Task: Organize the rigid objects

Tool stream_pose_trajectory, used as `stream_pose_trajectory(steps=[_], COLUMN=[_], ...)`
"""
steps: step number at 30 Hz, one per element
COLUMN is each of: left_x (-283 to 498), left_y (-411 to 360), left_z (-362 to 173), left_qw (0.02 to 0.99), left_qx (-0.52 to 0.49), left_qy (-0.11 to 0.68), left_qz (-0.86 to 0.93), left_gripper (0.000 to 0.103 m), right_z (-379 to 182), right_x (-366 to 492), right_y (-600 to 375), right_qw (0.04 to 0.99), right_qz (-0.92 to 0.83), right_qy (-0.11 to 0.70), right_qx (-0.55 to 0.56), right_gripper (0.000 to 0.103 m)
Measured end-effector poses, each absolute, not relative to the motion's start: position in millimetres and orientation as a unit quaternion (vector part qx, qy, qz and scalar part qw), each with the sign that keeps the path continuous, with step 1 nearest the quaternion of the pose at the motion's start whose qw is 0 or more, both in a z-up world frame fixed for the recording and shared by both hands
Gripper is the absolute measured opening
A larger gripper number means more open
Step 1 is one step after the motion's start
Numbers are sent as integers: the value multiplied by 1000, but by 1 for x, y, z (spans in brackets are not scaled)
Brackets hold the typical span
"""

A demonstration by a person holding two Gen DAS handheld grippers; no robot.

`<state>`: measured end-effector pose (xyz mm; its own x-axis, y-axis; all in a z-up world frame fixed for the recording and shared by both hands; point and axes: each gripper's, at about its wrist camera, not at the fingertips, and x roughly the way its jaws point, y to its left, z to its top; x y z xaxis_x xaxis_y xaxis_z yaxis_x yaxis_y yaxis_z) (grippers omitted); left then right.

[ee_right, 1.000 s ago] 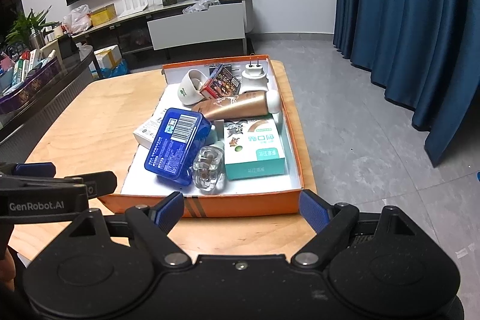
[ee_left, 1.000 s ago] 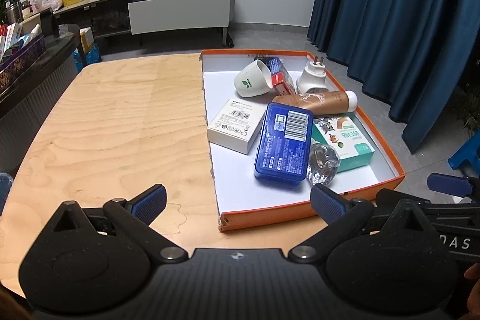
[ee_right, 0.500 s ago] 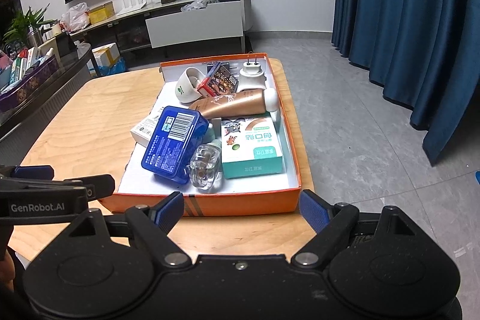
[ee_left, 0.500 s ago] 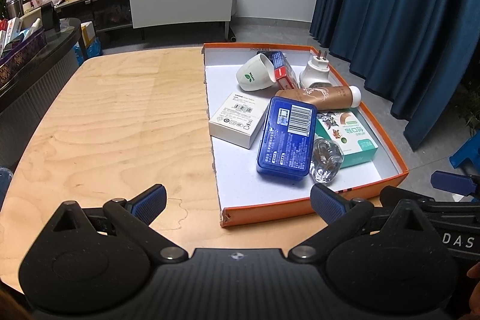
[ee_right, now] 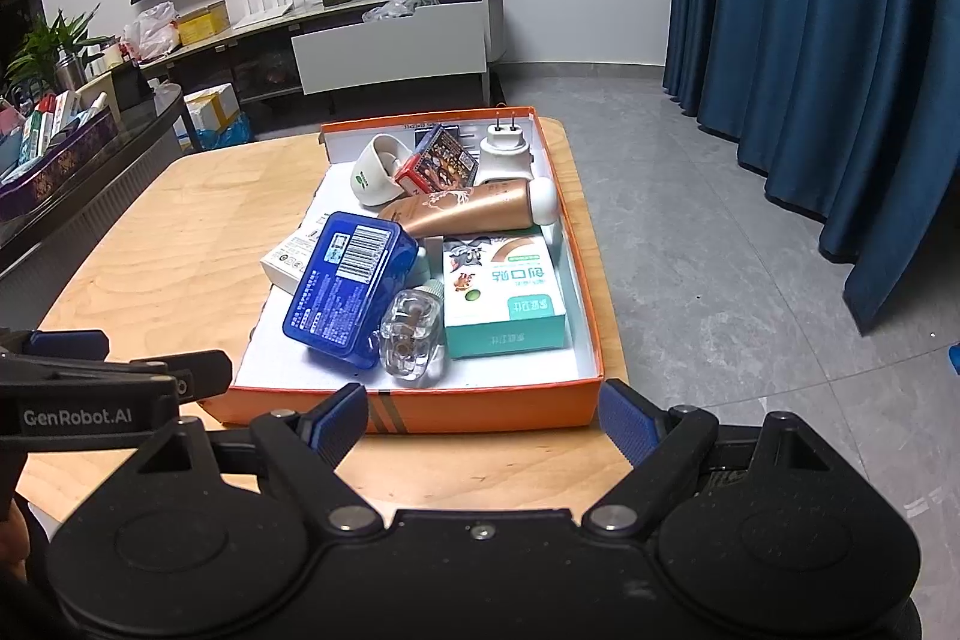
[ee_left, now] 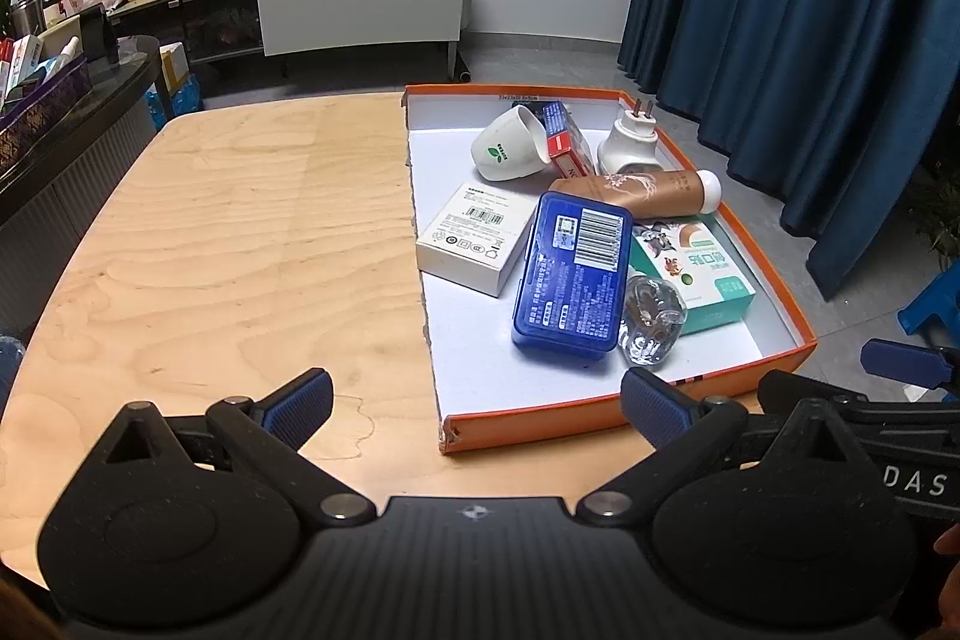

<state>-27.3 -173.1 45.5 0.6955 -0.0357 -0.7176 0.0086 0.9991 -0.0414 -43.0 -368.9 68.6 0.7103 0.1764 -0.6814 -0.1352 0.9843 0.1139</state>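
Left gripper [ee_left: 477,394]: jaws spread wide, holding nothing, hovering over the near table edge just short of the tray
Right gripper [ee_right: 483,415]: also wide apart and empty, poised at the tray's near wall
Orange tray [ee_left: 606,415]: sits on the right half of the wooden table [ee_left: 240,232], all the objects heaped inside it
Blue tin [ee_left: 573,280]: near middle, tilted, leaning on the white box [ee_left: 474,237]; likely stiff and smooth, best pinched across its narrow sides
Glass bottle [ee_right: 411,334]: lies just right of the tin, touching it; probably slippery and breakable, so grip the flat body gently
Teal carton [ee_right: 507,292]: right side, flat; judged light, walls may dent, take it across the short edges
Copper tube [ee_right: 474,214]: lies crosswise behind the carton; round, may roll
White cup [ee_left: 510,148]: far end, tipped on its side against a red pack [ee_left: 564,139]; rim is the likely hold
Plug-in unit [ee_left: 630,142]: far right corner, prongs up
Edges: low tray walls hem the right and near sides; the table's right edge is just beyond the tray
Open room: the left half of the table shows bare wood, good for setting things out
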Motion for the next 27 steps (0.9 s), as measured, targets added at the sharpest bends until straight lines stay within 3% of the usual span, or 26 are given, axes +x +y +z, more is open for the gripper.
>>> stream_pose_trajectory(steps=[27], left_x=[-28], left_y=[-174], left_z=[44], left_qw=[918], left_qx=[-21], left_qy=[396], left_qz=[-15], left_gripper=[103], right_z=[67], right_x=[-43], right_y=[-367], right_qw=[924], right_qz=[84], right_qy=[373], right_qx=[24], right_gripper=[99])
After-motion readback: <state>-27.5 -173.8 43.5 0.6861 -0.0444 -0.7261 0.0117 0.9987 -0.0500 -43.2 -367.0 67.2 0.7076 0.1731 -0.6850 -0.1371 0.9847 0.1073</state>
